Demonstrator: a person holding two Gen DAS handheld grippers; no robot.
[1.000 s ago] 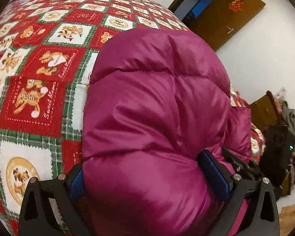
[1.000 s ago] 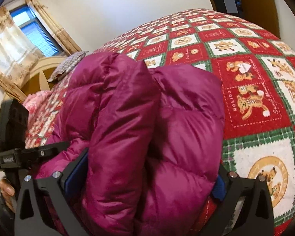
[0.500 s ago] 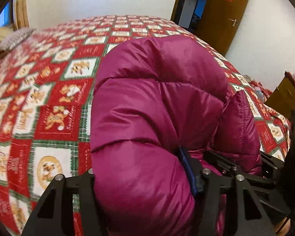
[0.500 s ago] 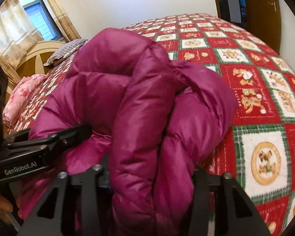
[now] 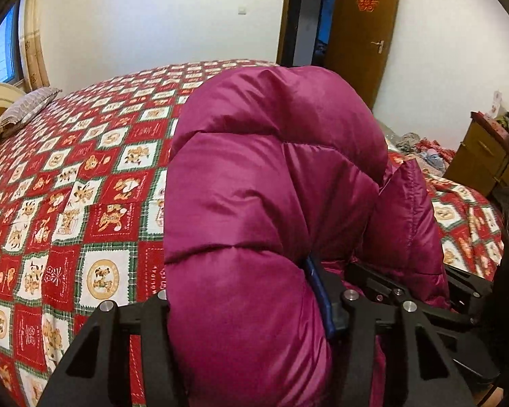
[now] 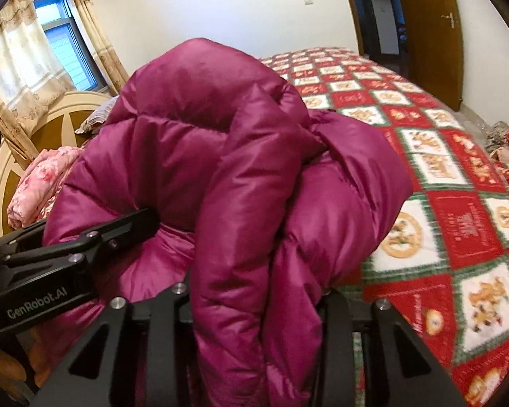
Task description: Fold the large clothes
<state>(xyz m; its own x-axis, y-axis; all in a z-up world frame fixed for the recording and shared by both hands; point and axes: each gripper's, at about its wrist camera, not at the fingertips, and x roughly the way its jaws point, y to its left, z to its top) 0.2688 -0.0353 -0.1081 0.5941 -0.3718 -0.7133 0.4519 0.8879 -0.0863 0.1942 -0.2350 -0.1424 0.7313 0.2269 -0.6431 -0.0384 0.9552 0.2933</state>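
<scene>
My bed [image 5: 95,210] wears a red, green and white bear-patterned quilt [image 6: 458,224]. A striped pillow [image 5: 23,110] and pink folded bedding [image 6: 39,183] lie at its far left end.

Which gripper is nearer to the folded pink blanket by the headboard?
Left. The left gripper grips the magenta jacket on the side beside the pink blanket; the right gripper pinches it on the far side.

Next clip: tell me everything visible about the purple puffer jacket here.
The puffer jacket is magenta, shiny and quilted in stitched, padded sections. It is bunched into a thick, folded bundle, raised above the patterned bedspread. The left gripper squeezes one fat roll, and the right gripper, jaws closing, squeezes a gathered fold beside it. A loose part sags toward the bedspread on the right gripper's side.
</scene>
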